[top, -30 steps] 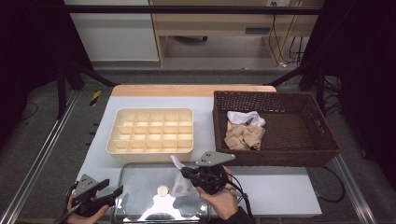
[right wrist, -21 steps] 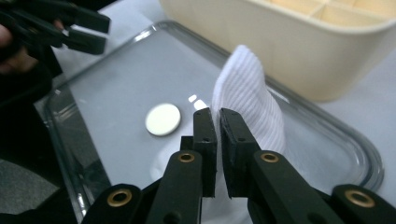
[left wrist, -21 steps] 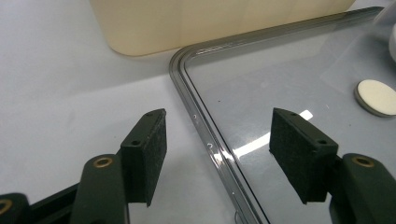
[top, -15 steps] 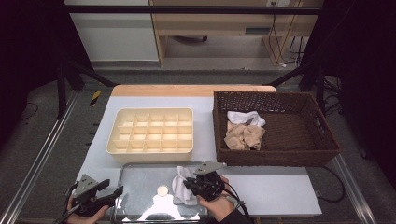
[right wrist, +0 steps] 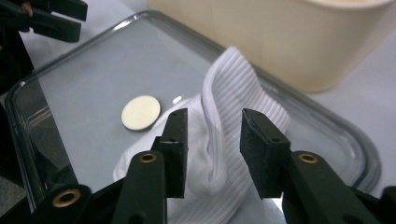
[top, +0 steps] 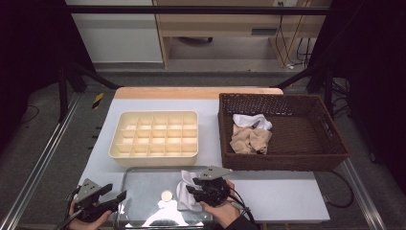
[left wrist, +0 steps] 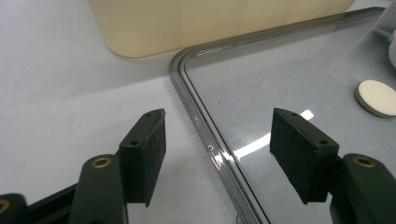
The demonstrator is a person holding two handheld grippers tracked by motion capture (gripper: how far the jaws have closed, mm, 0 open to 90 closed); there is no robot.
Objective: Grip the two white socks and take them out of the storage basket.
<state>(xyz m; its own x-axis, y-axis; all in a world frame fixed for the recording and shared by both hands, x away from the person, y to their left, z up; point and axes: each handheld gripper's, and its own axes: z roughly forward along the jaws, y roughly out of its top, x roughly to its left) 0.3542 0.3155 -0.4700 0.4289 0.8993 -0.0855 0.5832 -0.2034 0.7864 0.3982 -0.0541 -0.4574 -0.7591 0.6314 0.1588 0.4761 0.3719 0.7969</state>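
A white ribbed sock (top: 183, 195) (right wrist: 233, 88) lies crumpled on the right part of a shiny metal tray (top: 143, 189) (right wrist: 79, 84) at the table's front edge. My right gripper (top: 194, 192) (right wrist: 212, 140) hovers low over the sock, open, with a raised fold of the sock in the gap between its jaws. My left gripper (top: 118, 197) (left wrist: 219, 154) is open at the tray's left rim (left wrist: 187, 93), one jaw over the table and one over the tray. A small round cream disc (top: 166, 195) (left wrist: 377, 97) (right wrist: 141, 112) rests on the tray.
A cream box (top: 154, 134) (right wrist: 289, 37) divided into several compartments stands just behind the tray. A brown wicker basket (top: 282, 163) at the right holds a white and a beige garment (top: 251, 136).
My right gripper came down and toward the near edge with the sock, which hung from it a second ago and now lies on the tray. The left gripper stayed put.
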